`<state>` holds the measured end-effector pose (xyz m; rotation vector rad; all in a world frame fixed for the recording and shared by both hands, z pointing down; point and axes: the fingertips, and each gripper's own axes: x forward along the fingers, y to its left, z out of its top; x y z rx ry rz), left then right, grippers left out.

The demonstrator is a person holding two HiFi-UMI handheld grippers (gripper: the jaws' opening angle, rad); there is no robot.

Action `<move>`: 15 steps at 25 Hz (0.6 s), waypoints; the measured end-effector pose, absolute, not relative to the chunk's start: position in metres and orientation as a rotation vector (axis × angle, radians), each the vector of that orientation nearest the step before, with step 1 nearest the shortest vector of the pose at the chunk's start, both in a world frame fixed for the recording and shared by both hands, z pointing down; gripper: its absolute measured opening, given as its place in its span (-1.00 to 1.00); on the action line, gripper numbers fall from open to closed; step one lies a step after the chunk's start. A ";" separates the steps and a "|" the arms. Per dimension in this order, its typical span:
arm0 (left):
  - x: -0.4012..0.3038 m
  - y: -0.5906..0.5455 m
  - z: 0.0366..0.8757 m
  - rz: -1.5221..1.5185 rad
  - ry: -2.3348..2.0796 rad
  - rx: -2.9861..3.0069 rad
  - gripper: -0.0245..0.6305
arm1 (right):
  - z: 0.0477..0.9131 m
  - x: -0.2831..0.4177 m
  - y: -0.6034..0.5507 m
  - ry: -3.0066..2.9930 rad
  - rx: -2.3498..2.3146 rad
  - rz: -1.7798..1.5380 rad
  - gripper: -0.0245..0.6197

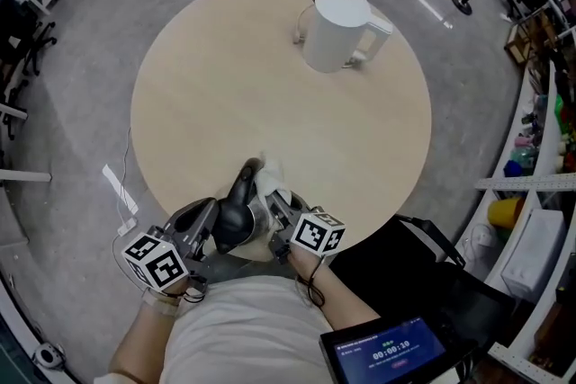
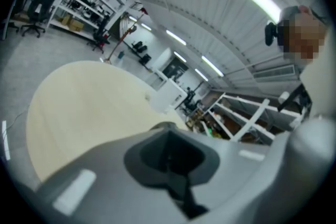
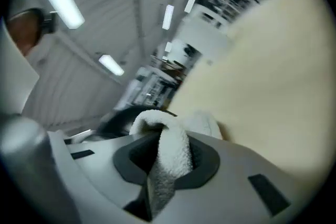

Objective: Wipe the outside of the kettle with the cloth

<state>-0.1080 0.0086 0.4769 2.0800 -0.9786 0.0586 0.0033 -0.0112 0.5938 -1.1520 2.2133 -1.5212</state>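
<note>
Pale round table (image 1: 225, 94) on a grey workshop floor, with shelving along the room's edges.

Right gripper (image 3: 164, 162), at the near edge of the table and close to the person's body: its jaws are closed on a white cloth (image 3: 157, 122). A fold of the terry fabric is pinched between them, and a loop bulges out past the tips.

Left gripper (image 2: 170, 157), just beside the right one on its left: its jaws are pressed together, only a dark seam shows between them, and nothing is gripped.

Kettle (image 1: 340, 27): white and upright on the far right part of the table, well apart from both grippers. Its handle (image 1: 379, 29) points right. Bare tabletop lies between the cloth and the kettle.

Step in hand, as judged: the cloth is secured but no wiping has begun, so the approach to the kettle comes first.

Next move, as judged: carry the cloth across the table toward the far right, bring the protruding loop flat against the kettle's wall, and stroke around the body. The empty left gripper would have to steady the kettle, probably at the handle, because a light, free-standing kettle may slide or turn under sideways pressure.
</note>
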 end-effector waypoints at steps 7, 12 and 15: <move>-0.103 0.006 0.477 0.090 -0.935 2.115 -0.93 | 0.546 -0.009 -0.012 2.455 -0.881 -1.365 -0.71; -0.108 -0.025 0.481 0.401 -0.960 2.262 -0.91 | 0.572 -0.014 0.015 2.310 -0.857 -1.721 -0.71; -0.110 -0.033 0.471 0.609 -0.984 2.351 -0.95 | 0.560 -0.029 0.041 2.577 -0.812 -1.617 -0.71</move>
